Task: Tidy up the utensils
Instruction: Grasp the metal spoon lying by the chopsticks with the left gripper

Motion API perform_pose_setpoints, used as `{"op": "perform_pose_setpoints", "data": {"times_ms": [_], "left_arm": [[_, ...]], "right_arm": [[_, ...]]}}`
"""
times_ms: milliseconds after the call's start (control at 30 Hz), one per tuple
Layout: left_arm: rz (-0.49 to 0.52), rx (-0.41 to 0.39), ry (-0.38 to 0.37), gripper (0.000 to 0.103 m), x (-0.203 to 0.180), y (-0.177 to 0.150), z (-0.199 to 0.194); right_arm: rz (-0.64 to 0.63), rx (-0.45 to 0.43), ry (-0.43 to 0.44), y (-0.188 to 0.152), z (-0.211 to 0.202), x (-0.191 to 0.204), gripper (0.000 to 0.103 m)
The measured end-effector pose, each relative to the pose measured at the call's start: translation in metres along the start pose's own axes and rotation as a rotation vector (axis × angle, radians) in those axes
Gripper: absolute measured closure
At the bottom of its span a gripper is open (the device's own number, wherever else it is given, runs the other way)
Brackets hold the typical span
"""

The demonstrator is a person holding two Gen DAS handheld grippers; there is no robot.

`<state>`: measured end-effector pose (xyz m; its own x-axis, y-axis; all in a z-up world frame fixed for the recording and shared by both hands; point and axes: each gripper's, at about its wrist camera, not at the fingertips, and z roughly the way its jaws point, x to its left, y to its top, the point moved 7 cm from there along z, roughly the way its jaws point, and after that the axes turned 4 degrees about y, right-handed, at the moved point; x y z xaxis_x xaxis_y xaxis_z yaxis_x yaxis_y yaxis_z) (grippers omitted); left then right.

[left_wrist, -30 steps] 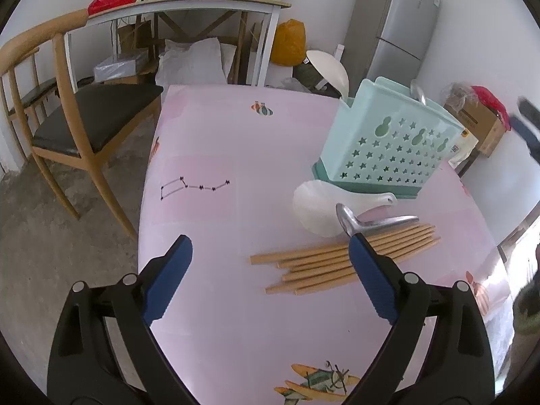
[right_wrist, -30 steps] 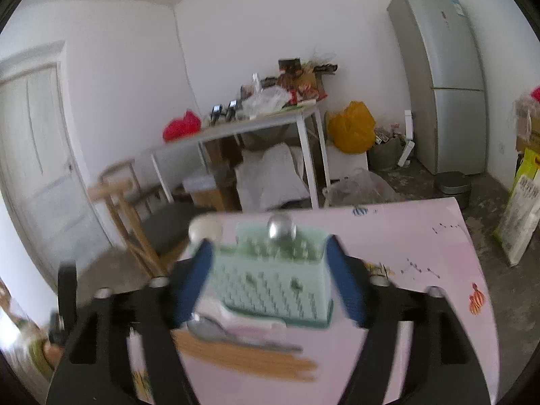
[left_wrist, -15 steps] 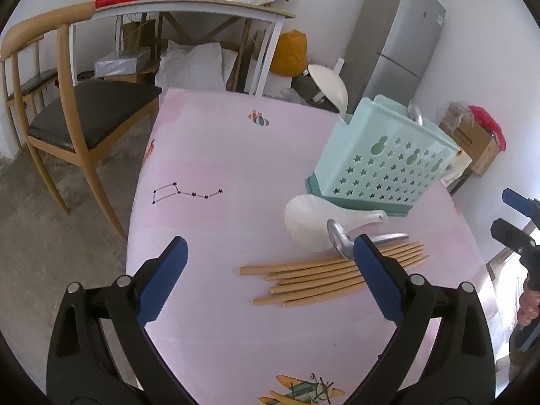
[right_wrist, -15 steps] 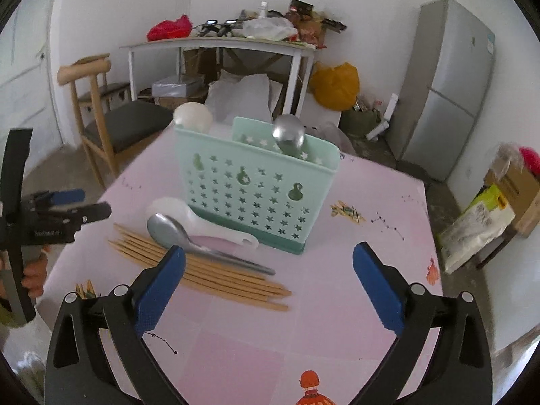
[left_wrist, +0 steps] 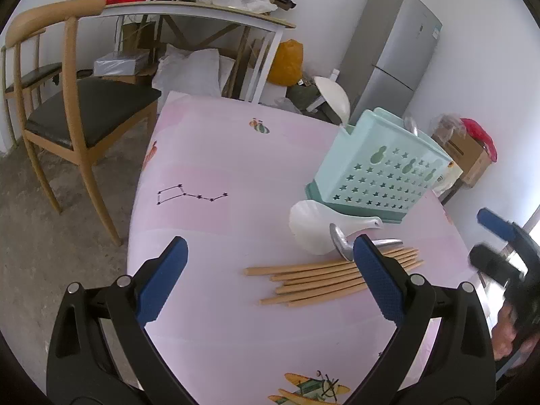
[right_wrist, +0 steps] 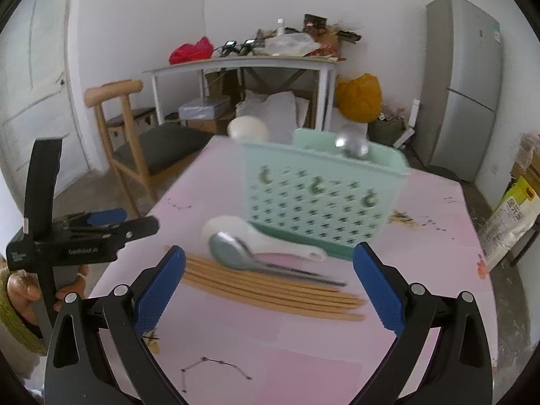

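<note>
Several thin wooden chopsticks [left_wrist: 332, 278] lie loose beside the mint plastic utensil basket [left_wrist: 381, 168].
Light, stiff, probably slippery: pinch mid-length; left gripper [left_wrist: 268, 281] and right gripper [right_wrist: 268, 287] wide open, empty.

Mint star-punched caddy [left_wrist: 378, 168], pink tablecloth [left_wrist: 219, 175].

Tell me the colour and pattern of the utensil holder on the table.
The utensil holder is mint green with a darker green base, punched with star and gourd-shaped holes. Clearest in the left wrist view.

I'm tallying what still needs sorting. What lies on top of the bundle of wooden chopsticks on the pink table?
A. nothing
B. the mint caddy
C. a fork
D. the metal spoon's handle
D: the metal spoon lies beside the white spoon, and its handle crosses the chopsticks.
</note>
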<state>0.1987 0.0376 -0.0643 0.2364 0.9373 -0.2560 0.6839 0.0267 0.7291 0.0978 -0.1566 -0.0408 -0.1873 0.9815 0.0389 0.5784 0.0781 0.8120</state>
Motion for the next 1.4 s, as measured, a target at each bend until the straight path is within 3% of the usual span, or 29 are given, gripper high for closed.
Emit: {"op": "perform_pose_setpoints", "data": {"times_ms": [233,500,733,1100,1200,1400], "left_arm": [[-0.023,-0.014,0.000,0.008,0.011,0.000,-0.004],[-0.033,-0.020,-0.006,0.008,0.012,0.002,-0.006],[-0.003,-0.032,-0.119,0.009,-0.017,0.006,-0.008],[-0.018,0.051,-0.287,0.055,-0.053,0.002,0.021],[-0.033,0.083,-0.304,0.062,-0.056,0.000,0.032],[-0.042,0.163,-0.266,0.063,-0.055,-0.010,0.057]], "right_arm": [[-0.053,0.021,0.062,-0.002,0.014,0.029,0.007],[-0.028,0.033,0.083,-0.006,0.034,0.040,0.030],[0.006,0.048,0.068,-0.017,0.032,0.026,0.041],[0.146,0.069,0.020,-0.037,0.023,-0.030,0.044],[0.163,0.070,0.025,-0.040,0.024,-0.035,0.044],[0.175,0.068,0.041,-0.043,0.028,-0.036,0.044]]}}
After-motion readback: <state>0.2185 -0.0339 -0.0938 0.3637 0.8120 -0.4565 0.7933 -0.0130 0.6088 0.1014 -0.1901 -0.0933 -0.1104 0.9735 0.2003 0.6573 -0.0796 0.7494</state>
